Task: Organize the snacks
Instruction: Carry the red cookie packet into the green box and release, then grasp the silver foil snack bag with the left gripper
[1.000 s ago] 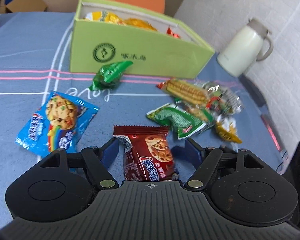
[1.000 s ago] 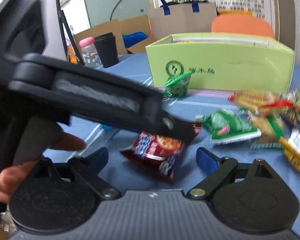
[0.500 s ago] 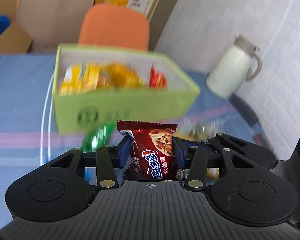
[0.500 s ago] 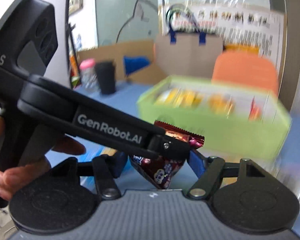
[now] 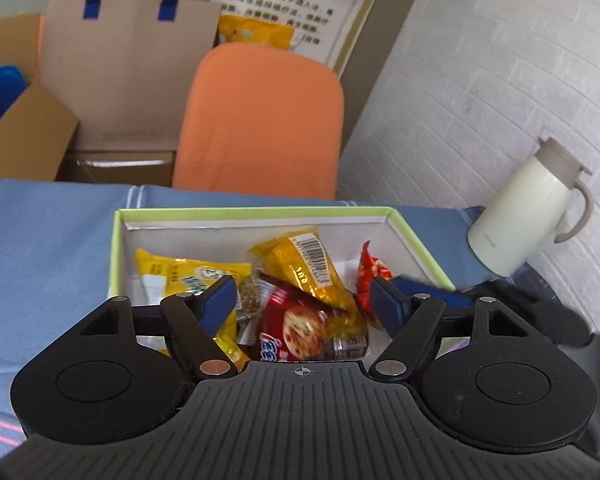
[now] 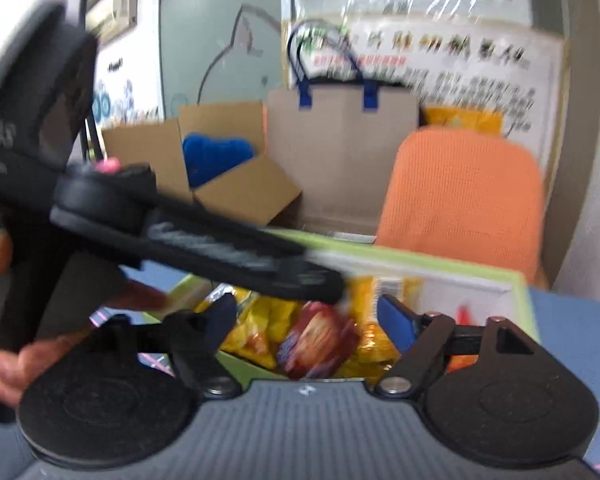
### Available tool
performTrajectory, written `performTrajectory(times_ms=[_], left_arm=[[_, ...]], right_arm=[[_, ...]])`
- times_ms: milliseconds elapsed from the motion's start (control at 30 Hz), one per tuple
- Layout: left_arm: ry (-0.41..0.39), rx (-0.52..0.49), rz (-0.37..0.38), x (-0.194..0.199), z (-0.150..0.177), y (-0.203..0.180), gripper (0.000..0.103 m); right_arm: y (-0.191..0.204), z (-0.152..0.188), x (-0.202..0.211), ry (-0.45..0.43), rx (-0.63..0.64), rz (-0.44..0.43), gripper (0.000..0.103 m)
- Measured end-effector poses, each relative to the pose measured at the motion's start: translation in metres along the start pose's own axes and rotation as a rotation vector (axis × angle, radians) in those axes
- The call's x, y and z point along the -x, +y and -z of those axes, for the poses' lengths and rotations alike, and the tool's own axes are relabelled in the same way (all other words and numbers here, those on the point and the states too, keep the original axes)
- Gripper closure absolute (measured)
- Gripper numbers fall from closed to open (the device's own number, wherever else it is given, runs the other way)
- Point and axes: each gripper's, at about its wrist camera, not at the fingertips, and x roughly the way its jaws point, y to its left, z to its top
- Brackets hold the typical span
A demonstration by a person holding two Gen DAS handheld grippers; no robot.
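Observation:
The light-green snack box [image 5: 260, 211] stands open on the blue tablecloth, holding yellow packets [image 5: 300, 264] and a small red one [image 5: 370, 276]. The dark-red cookie packet [image 5: 296, 328] lies inside on top of them. My left gripper [image 5: 302, 300] hovers over the box, its jaws opening, the blue pads clear of the packet below. My right gripper [image 6: 308, 318] also hangs over the box [image 6: 518, 296], its jaws opening, with the blurred cookie packet [image 6: 316, 340] under the gap and untouched. The left gripper's black body [image 6: 220, 248] crosses the right wrist view, held by a hand [image 6: 8, 360].
A cream thermos jug [image 5: 528, 216] stands on the table to the right of the box, near the white brick wall. Behind the table are an orange chair [image 5: 260, 120], a brown paper bag [image 5: 128, 60] and open cardboard boxes [image 6: 228, 176].
Both grippers closed on the cookie packet, lifted it from the tablecloth and carried it forward over the box. Both have now opened and the packet lies in the box.

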Motion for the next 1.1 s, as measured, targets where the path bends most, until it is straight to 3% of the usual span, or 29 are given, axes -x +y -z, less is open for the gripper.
performTrajectory(times_ms=[100,167,333,467,533,667,767,867,1100], left_arm=[[-0.029,-0.046,0.028,0.031,0.021,-0.013,0.035],[-0.005,-0.071,0.086,0.039,0.038,-0.025,0.035],[0.176,-0.044,0.303,0.005,0.07,-0.063,0.037],[0.299,0.014,0.344,-0.032,0.08,-0.086,0.042],[0.319,0.027,0.361,-0.041,0.08,-0.096,0.041],[0.34,0.026,0.313,-0.06,0.082,-0.11,0.042],[0.383,0.011,0.298,-0.072,0.092,-0.118,0.054],[0.362,-0.014,0.293,-0.07,0.097,-0.122,0.07],[0.206,-0.079,0.315,0.0,0.091,-0.13,0.069]], right_arm=[[-0.015,0.021,0.048,-0.02,0.006,0.089,0.011],[-0.027,0.043,0.072,0.007,-0.027,0.151,0.011],[-0.054,0.098,0.099,0.095,-0.192,0.223,0.011],[-0.063,0.11,0.103,0.094,-0.234,0.202,0.011],[-0.072,0.111,0.101,0.086,-0.259,0.177,0.011],[-0.09,0.119,0.076,0.118,-0.345,0.088,0.011],[-0.081,0.126,0.064,0.129,-0.363,0.024,0.01],[-0.056,0.124,0.067,0.116,-0.272,0.083,0.01],[0.002,0.095,0.114,-0.004,-0.127,0.135,0.009]])
